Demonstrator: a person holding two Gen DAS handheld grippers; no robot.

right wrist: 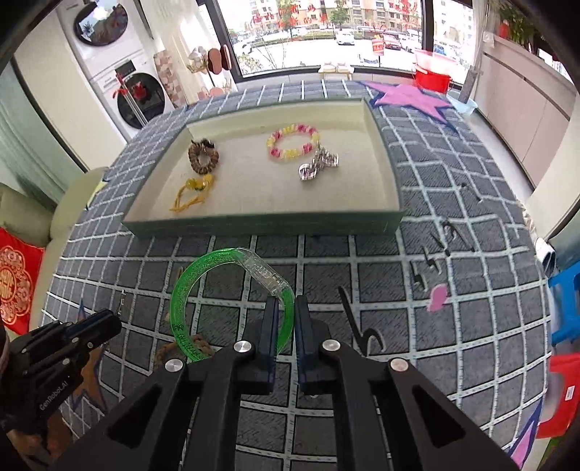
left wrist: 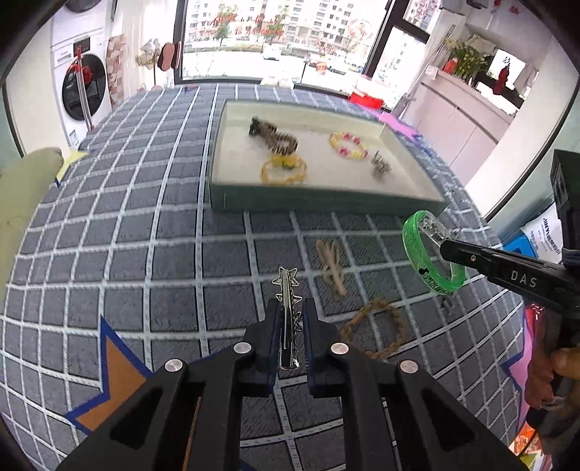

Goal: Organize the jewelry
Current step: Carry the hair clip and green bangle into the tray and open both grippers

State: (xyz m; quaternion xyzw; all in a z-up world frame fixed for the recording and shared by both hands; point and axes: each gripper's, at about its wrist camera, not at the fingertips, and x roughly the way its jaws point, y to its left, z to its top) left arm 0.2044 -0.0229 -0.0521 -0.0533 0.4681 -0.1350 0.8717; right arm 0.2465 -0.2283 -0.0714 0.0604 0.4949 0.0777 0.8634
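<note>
Two grips I hold above the gridded grey surface (left wrist: 145, 253): left fingers (left wrist: 290, 319) clamped on a spiky silver hair clip (left wrist: 287, 290), right fingers (right wrist: 287, 311) pinching a glossy green translucent bangle (right wrist: 188, 290), near the felt-lined tray (right wrist: 391, 174).

Daylit window (right wrist: 326, 32), stacked washers (right wrist: 119, 72), probably sofa (right wrist: 21, 213) left.

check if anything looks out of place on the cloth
Two pieces still lie loose outside the tray: a tan knotted cord and a braided rope bracelet on the cloth. Small dark clips are scattered right of the tray.
</note>
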